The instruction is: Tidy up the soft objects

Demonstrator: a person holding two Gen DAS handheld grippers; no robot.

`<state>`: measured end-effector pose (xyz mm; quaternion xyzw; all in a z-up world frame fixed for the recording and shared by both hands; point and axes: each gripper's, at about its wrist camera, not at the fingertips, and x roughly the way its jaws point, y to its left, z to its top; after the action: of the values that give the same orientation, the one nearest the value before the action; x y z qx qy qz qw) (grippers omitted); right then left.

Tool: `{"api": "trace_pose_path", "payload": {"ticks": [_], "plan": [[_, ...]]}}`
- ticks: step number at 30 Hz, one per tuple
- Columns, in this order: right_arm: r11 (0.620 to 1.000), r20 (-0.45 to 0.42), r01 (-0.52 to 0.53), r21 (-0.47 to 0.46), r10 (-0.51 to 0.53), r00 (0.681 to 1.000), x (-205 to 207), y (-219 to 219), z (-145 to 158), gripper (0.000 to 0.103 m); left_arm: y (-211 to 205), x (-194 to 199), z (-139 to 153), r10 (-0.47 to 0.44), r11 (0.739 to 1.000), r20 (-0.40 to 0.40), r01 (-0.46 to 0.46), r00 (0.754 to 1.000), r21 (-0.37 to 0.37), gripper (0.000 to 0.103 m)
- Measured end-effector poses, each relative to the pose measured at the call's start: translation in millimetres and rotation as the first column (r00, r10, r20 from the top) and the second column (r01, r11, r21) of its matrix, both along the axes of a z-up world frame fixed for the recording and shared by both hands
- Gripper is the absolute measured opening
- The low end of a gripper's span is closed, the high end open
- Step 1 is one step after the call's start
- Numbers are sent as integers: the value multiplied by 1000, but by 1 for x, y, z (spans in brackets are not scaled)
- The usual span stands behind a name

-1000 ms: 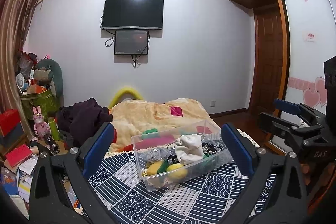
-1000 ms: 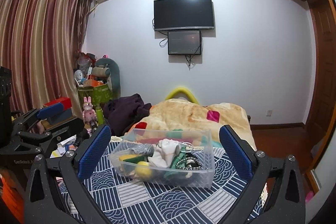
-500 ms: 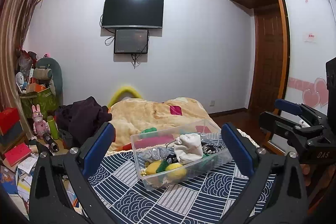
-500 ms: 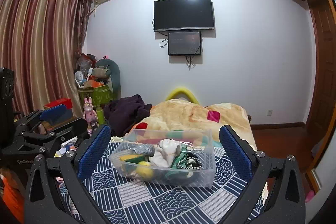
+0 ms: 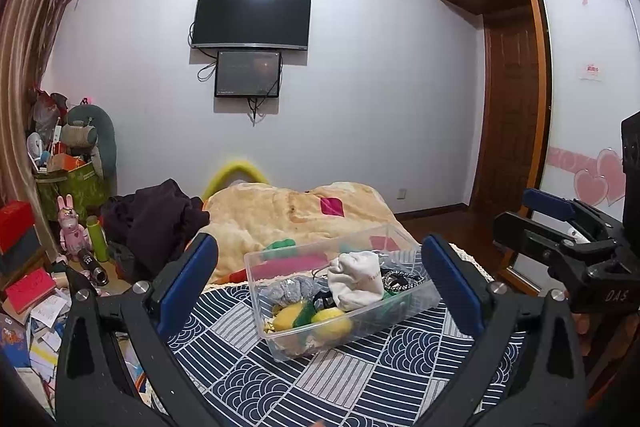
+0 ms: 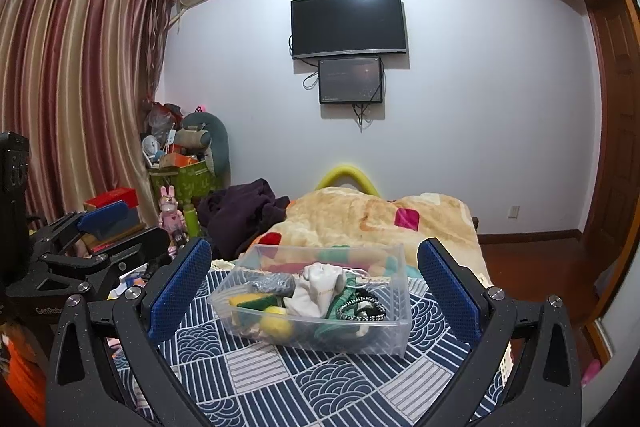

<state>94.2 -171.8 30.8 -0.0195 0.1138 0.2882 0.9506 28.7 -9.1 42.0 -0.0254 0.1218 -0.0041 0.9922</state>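
Note:
A clear plastic bin (image 5: 412, 301) (image 6: 374, 341) stands on a blue-and-white patterned cloth (image 5: 320, 379) (image 6: 280, 383). It holds a white sock (image 5: 356, 279) (image 6: 318, 287), yellow-and-green sponges (image 5: 310, 317) (image 6: 256, 303), a grey cloth (image 5: 284, 291) and a braided cord (image 6: 360, 307). My left gripper (image 5: 320, 283) is open and empty, held back from the bin. My right gripper (image 6: 316, 287) is open and empty, also short of the bin. Each gripper shows at the edge of the other's view.
A yellow blanket (image 5: 288, 215) (image 6: 380, 219) and a dark garment (image 5: 156, 219) (image 6: 244, 211) lie on the bed behind the bin. Toys, boxes and papers (image 5: 36, 267) crowd the left side. A wooden door (image 5: 512, 115) is at the right.
Both views have shifted only slightly. The bin and both open grippers stand about as before.

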Motion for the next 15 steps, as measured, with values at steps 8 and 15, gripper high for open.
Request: {"api": "trace_pose_path", "payload": {"ticks": [8,15], "plan": [[1000,-4,0,-4,0,1000,0,1,1,103,0,0,-2,-7,1000,-5,7,1000,-3,103],[1000,-13,-2,-7,2,1000,0,2,-2,103,0,1,-2,-13,1000,-14,13,1000,-7,103]]}}
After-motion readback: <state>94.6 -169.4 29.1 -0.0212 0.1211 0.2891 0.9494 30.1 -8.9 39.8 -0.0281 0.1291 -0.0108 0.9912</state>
